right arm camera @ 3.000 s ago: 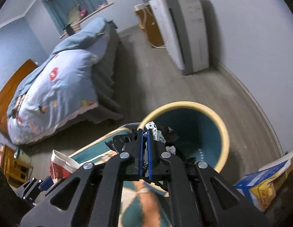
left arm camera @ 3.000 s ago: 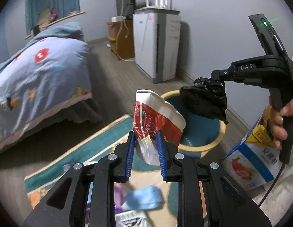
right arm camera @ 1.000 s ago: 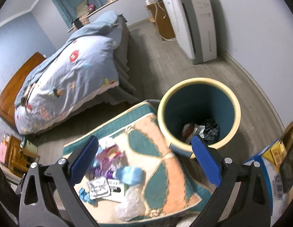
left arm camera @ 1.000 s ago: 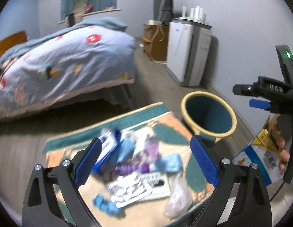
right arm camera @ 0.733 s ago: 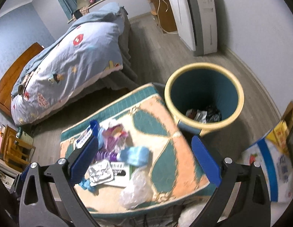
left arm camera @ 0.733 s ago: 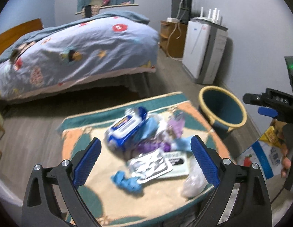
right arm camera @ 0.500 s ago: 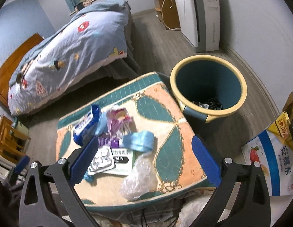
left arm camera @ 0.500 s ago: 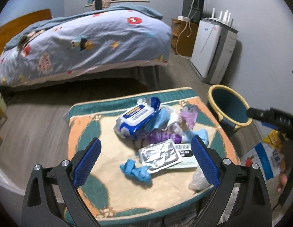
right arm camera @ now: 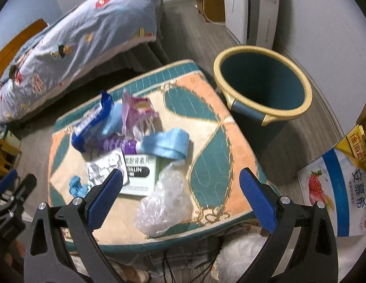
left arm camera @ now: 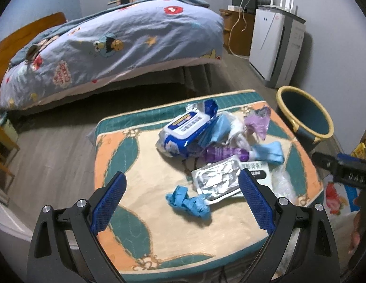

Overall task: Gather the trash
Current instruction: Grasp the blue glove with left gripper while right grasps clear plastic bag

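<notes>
A pile of trash lies on a patterned cushion (left arm camera: 140, 188): a blue wipes pack (left arm camera: 190, 127), a silver foil pack (left arm camera: 217, 180), a crumpled blue glove (left arm camera: 186, 200), a purple wrapper (left arm camera: 258, 120), a light blue wrapper (right arm camera: 165, 145), a green-white box (right arm camera: 139, 173) and a clear plastic bag (right arm camera: 166, 202). The teal bin with a yellow rim (right arm camera: 263, 89) stands on the floor right of the cushion. My left gripper (left arm camera: 183, 202) is open and empty above the cushion's near edge. My right gripper (right arm camera: 183, 198) is open and empty above the clear bag.
A bed with a blue cartoon quilt (left arm camera: 112, 40) is behind the cushion. A white air purifier (left arm camera: 275, 47) stands by the wall. A printed bag with a strawberry (right arm camera: 334, 193) and a carton sit on the floor at the right.
Both grippers let their trash go into the bin and opened wide. They then swung left and back from the bin to above the cushion with the pile.
</notes>
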Demonstrator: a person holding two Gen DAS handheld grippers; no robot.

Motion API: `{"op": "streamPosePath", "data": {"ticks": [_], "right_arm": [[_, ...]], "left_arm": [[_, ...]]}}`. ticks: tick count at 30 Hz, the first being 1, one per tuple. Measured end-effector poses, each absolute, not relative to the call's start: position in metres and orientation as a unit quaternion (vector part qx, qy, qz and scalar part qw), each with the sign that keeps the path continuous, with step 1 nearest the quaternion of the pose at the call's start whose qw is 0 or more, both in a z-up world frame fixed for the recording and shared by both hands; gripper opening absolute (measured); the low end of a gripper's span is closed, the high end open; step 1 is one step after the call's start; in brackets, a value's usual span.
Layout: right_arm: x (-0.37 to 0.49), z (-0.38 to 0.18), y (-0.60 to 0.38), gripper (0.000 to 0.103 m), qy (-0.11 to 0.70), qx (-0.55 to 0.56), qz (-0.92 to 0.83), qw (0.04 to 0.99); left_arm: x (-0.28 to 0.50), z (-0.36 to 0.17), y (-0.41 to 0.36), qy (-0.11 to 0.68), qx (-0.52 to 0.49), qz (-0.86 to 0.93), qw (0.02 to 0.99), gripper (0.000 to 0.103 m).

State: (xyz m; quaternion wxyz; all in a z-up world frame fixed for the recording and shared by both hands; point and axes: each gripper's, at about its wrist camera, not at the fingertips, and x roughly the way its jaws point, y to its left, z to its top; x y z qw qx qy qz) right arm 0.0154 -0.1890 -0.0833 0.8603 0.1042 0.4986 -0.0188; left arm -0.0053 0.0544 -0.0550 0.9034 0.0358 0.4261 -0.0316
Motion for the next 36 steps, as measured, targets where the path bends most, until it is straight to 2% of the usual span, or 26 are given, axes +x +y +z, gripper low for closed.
{"op": "streamPosePath", "data": {"ticks": [9, 23, 30, 33, 35, 36], "right_arm": [[0.016, -0.129, -0.162, 0.097, 0.558, 0.072, -0.001, 0.827], [0.022, -0.154, -0.151, 0.096, 0.591, 0.055, 0.019, 0.805], [0.019, -0.167, -0.150, 0.082, 0.616, 0.057, 0.036, 0.785], [0.018, -0.168, -0.150, 0.070, 0.620, 0.060, 0.045, 0.781], [0.016, -0.167, -0.150, 0.060, 0.621, 0.059, 0.047, 0.780], [0.015, -0.167, -0.150, 0.055, 0.622, 0.060, 0.048, 0.780]], "left_arm": [[0.007, -0.087, 0.075, 0.469, 0.003, -0.006, 0.883, 0.095], [0.031, -0.150, 0.076, 0.554, -0.014, 0.009, 0.832, 0.094], [0.033, -0.163, 0.067, 0.572, -0.013, -0.006, 0.820, 0.090], [0.035, -0.168, 0.065, 0.584, -0.013, -0.018, 0.811, 0.082], [0.035, -0.169, 0.064, 0.585, -0.017, -0.027, 0.810, 0.073], [0.036, -0.169, 0.064, 0.586, -0.020, -0.032, 0.809, 0.064]]}}
